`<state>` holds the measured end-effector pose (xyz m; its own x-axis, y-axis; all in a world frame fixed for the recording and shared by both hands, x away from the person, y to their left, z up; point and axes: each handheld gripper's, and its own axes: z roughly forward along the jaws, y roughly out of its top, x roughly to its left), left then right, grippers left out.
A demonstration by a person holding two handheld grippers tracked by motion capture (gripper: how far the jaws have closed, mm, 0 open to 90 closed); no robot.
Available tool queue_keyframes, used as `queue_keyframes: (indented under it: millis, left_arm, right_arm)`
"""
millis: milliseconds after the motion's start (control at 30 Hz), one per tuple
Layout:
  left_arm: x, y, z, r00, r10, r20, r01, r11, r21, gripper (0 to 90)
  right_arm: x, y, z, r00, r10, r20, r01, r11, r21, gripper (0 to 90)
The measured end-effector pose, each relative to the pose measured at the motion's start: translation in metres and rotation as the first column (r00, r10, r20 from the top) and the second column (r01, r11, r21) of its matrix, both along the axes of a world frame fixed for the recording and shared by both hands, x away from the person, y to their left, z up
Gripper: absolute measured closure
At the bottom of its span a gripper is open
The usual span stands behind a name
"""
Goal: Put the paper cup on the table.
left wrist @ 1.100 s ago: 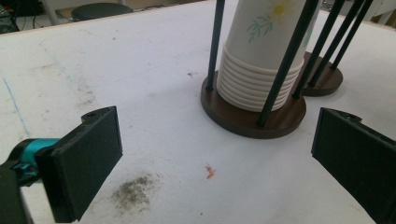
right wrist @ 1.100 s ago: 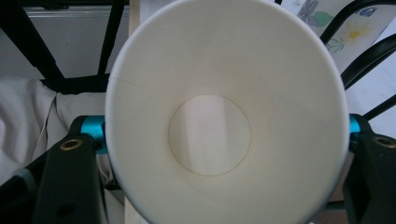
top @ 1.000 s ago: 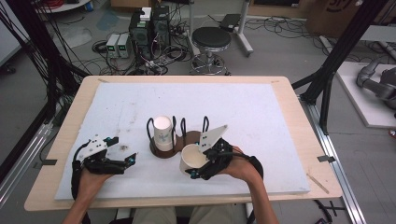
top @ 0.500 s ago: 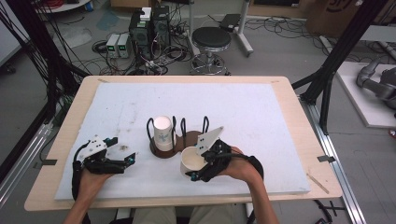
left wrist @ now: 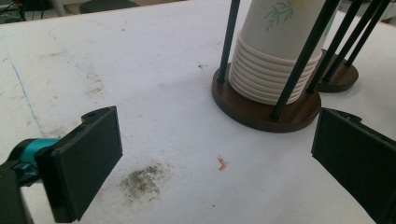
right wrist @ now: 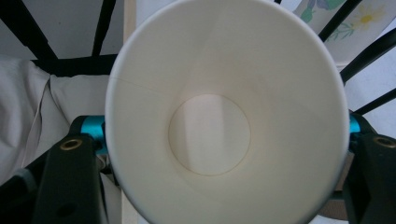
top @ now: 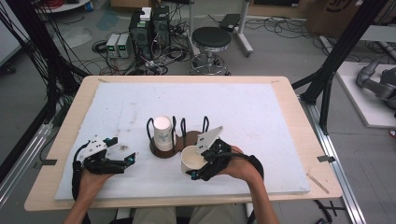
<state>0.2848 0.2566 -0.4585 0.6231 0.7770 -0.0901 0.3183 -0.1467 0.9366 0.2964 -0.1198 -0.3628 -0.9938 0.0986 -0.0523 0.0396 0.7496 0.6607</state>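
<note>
Paper cup clamped in the right hand-held gripper

The paper cup (top: 192,159), light, thin-walled and easily crushed, is held by its sides in the right hand-held gripper (top: 204,164) just before the cup rack (top: 166,148); gentle mid-wall pressure is judged best. The left hand-held gripper (top: 122,160) is spread, empty.

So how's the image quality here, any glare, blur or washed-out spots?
High view: even light, slightly soft. Left gripper view: sharp on the cup stack, no glare. Right gripper view: the held paper cup sits very close, pale but readable, its seam visible.
</note>
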Motion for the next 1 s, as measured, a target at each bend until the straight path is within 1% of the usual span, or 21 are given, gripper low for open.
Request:
queue_keyframes:
  millis: [67,133,200,267,367,500,600,700,767,833,933,1000]
  left_arm:
    - [0.000,0.000,0.000,1.0000,0.004,-0.002,-0.004,1.0000,0.000,1.8]
    - [0.000,0.000,0.000,1.0000,0.004,0.000,-0.004,1.0000,0.002,1.8]
    - [0.000,0.000,0.000,1.0000,0.003,0.001,-0.003,1.0000,0.004,1.8]
    - [0.000,0.000,0.000,1.0000,0.001,0.001,-0.001,1.0000,0.004,1.8]
    - [0.000,0.000,0.000,1.0000,0.003,-0.001,-0.003,1.0000,0.002,1.8]
    - [0.000,0.000,0.000,1.0000,0.004,-0.002,-0.004,1.0000,0.002,1.8]
    - [0.000,0.000,0.000,1.0000,0.004,-0.001,-0.004,1.0000,0.003,1.8]
    - [0.000,0.000,0.000,1.0000,0.002,0.000,-0.002,1.0000,0.004,1.8]
    - [0.000,0.000,0.000,1.0000,0.002,0.000,-0.002,1.0000,0.006,1.8]
    - [0.000,-0.001,0.000,1.0000,0.002,0.000,-0.002,1.0000,0.007,1.8]
    - [0.000,-0.001,0.000,1.0000,0.002,-0.001,-0.002,1.0000,0.006,1.8]
    - [0.000,-0.001,0.000,1.0000,0.002,-0.001,-0.002,1.0000,0.008,1.8]
  right_arm:
    - [0.000,0.001,-0.001,1.0000,0.004,-0.002,-0.004,1.0000,-0.006,28.8]
    - [0.000,0.002,-0.002,1.0000,0.003,0.006,-0.003,0.9999,-0.012,28.8]
    - [0.000,0.001,-0.002,1.0000,0.000,-0.001,-0.001,0.9999,-0.013,28.8]
    - [0.000,0.000,-0.001,1.0000,-0.002,0.006,0.002,1.0000,-0.009,28.8]
    - [0.001,-0.001,-0.001,1.0000,-0.006,0.002,0.006,0.9999,-0.013,28.8]
    - [0.002,0.000,-0.004,0.9998,-0.017,0.003,0.018,0.9994,-0.031,28.8]
    - [0.004,0.003,-0.006,0.9999,-0.015,0.001,0.015,0.9988,-0.046,28.8]
    - [0.004,0.006,-0.010,0.9998,-0.021,0.007,0.021,0.9964,-0.082,28.8]
    - [0.005,0.007,-0.012,0.9998,-0.019,0.012,0.020,0.9952,-0.096,28.8]
    - [0.005,0.008,-0.013,0.9998,-0.018,0.007,0.019,0.9949,-0.099,28.8]
    - [0.005,0.010,-0.014,0.9997,-0.020,0.013,0.021,0.9940,-0.107,28.8]
    - [0.004,0.011,-0.016,0.9998,-0.019,0.010,0.020,0.9924,-0.122,28.8]
